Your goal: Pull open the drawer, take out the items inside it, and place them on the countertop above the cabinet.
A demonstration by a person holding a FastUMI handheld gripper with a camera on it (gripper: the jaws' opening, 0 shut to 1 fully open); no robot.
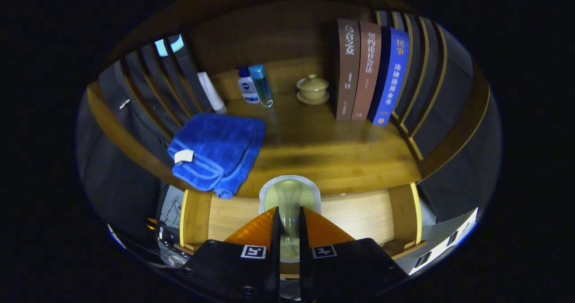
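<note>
The surface (323, 154) is glossy varnished wood. On its left lies a fluffy cloth towel (218, 148); far back stand plastic bottles (254, 85), a glazed lidded cup (312, 89) and matt-covered books (370, 71).

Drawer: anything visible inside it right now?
Its pale floor lies bare either side of the gripper, whose fingers are shut on a pale green vase-like piece. The fingers and gripper body cover the floor's middle and near part.

Lighting dim and warm; soft glare on the table (314, 154) centre. Shelf sides fall into shadow. Strong fisheye bending toward the margins. Tool (288, 231) close, slightly blurred.
</note>
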